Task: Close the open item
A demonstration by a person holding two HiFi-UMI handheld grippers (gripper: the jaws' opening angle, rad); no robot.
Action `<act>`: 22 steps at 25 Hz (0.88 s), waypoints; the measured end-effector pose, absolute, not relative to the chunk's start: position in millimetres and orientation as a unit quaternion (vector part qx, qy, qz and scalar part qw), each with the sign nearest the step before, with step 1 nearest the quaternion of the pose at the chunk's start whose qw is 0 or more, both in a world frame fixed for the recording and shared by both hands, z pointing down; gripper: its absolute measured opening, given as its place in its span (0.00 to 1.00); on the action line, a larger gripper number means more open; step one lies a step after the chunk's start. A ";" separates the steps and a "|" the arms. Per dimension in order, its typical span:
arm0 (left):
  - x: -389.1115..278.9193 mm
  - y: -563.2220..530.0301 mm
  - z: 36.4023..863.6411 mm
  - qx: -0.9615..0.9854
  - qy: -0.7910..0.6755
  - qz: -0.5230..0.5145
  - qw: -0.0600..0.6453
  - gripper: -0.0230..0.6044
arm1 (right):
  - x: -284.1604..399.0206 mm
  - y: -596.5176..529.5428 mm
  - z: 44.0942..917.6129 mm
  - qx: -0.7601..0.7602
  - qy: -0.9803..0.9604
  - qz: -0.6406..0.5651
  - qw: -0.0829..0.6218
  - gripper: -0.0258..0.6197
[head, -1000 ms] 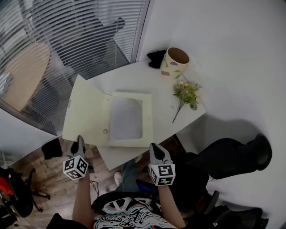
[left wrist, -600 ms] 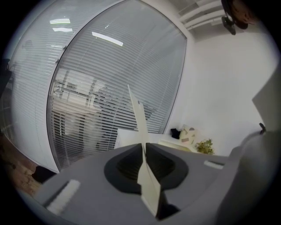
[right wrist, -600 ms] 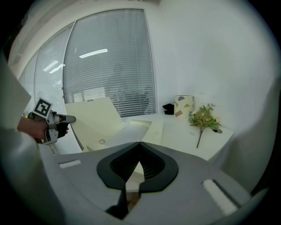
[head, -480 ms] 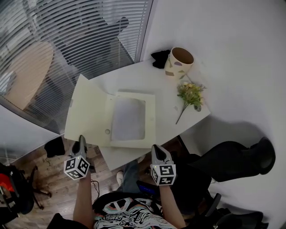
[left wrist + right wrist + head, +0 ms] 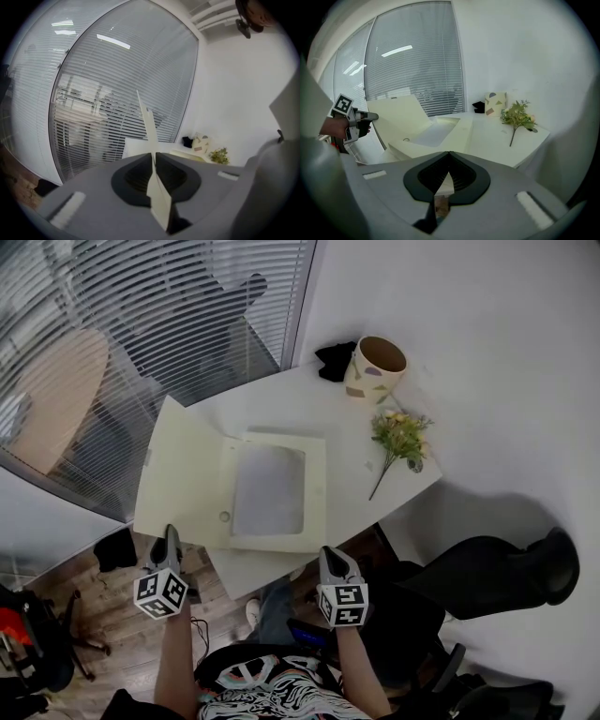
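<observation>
L tongs (image 5: 153, 154) clamped on near edge of cover flap (image 5: 178, 474), thin sheet btwn pads. R tongs (image 5: 449, 154) together, empty. Swing flap up + over to R in smooth arc, don't drag box. Open file box (image 5: 314, 493) on tabletop (image 5: 352, 442), just ahead of both tongs

1. Pale cream flat cardboard box (image 5: 312, 493), lying open on the white table (image 5: 309, 404), near the front edge.
2. Shallow tray facing up, pale grey inside.
3. Lid flap (image 5: 178, 474) hinged on the left, tilted up and outward past the table's edge, bottom edge pinched in the left gripper (image 5: 170, 536).
</observation>
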State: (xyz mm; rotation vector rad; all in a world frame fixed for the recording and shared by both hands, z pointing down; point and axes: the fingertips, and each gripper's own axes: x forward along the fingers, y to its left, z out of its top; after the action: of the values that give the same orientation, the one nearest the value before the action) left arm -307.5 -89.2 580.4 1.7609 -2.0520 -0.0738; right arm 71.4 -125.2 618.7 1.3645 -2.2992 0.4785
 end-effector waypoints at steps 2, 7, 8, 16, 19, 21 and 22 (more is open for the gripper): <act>-307.0 -91.1 578.9 0.638 -0.739 -0.023 0.213 0.17 | 72.1 -125.2 622.3 0.490 -0.826 0.176 0.214 0.04; -304.5 -96.7 573.9 0.647 -0.735 -0.022 0.203 0.16 | 66.6 -122.8 633.6 0.477 -0.829 0.178 0.233 0.04; -303.6 -97.5 572.7 0.649 -0.733 -0.024 0.201 0.17 | 65.1 -121.5 636.4 0.474 -0.829 0.176 0.239 0.04; -300.7 -99.4 572.5 0.655 -0.729 -0.022 0.197 0.16 | 65.2 -120.3 642.5 0.465 -0.834 0.173 0.243 0.04; -298.5 -100.8 569.1 0.660 -0.726 -0.025 0.195 0.16 | 63.3 -120.1 641.5 0.462 -0.834 0.167 0.250 0.04; -295.5 -102.1 566.8 0.664 -0.722 -0.024 0.192 0.16 | 63.0 -120.0 641.5 0.468 -0.832 0.167 0.248 0.04; -293.5 -102.5 565.7 0.666 -0.721 -0.024 0.191 0.16 | 63.4 -119.7 641.8 0.472 -0.829 0.170 0.246 0.04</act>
State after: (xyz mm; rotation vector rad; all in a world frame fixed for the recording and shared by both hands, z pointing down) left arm -293.5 -102.5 565.7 1.8717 -2.0248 -0.0673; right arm 63.4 -119.7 641.8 1.2886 -2.2635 0.4635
